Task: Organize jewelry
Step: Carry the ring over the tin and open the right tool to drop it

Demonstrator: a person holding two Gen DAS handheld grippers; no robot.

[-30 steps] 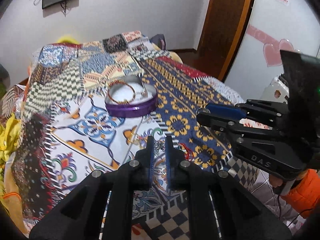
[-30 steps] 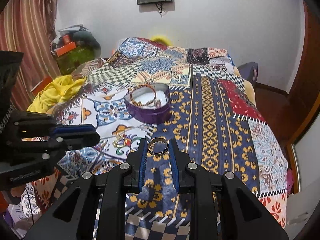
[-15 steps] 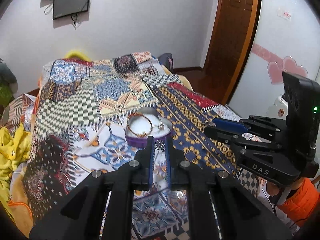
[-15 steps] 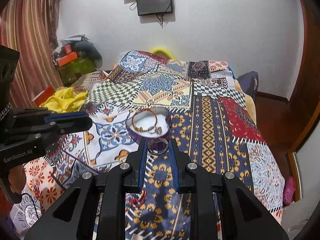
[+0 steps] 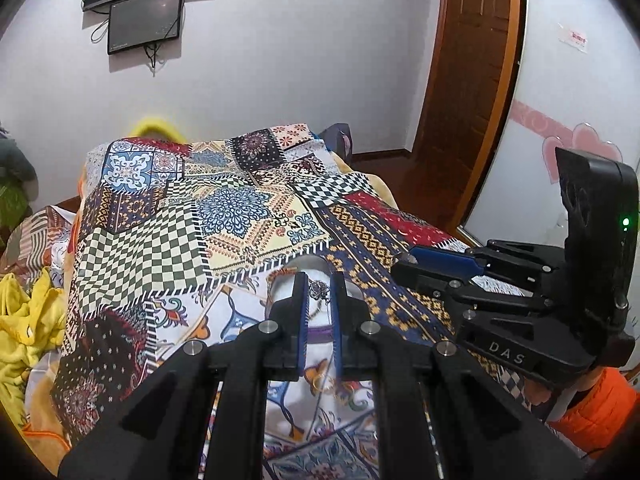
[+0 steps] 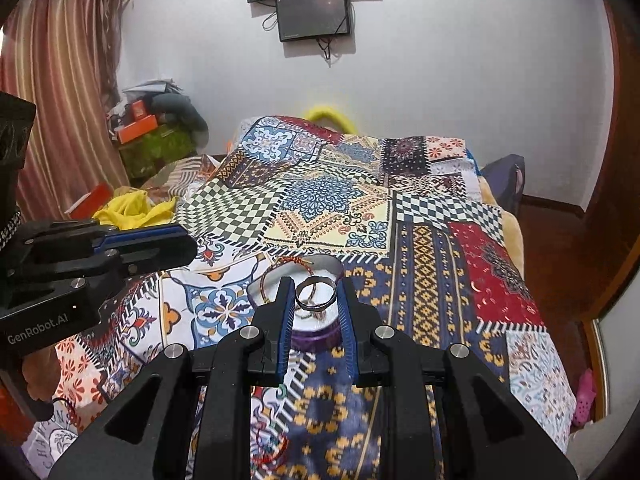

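A round purple tin with white lining [image 6: 316, 334] sits on the patchwork bedspread [image 6: 424, 248], holding a red-and-gold braided bangle [image 6: 280, 270]. Above it, the right gripper [image 6: 315, 300] pinches a plain silver ring [image 6: 315, 295]; the left gripper [image 5: 319, 292] pinches a small ornate silver trinket [image 5: 318, 289].

Lighting: even, soft indoor light; white wall [image 5: 280, 60] bright, no hard shadows. Glare: faint sheen on screen [image 6: 314, 16] at 12 o'clock. Distortion: strong fisheye; door frame [image 5: 508, 92] bows at 2 o'clock; black vignette in corners. Focus: bedspread [image 6: 328, 200] sharp; near gripper bodies slightly soft.
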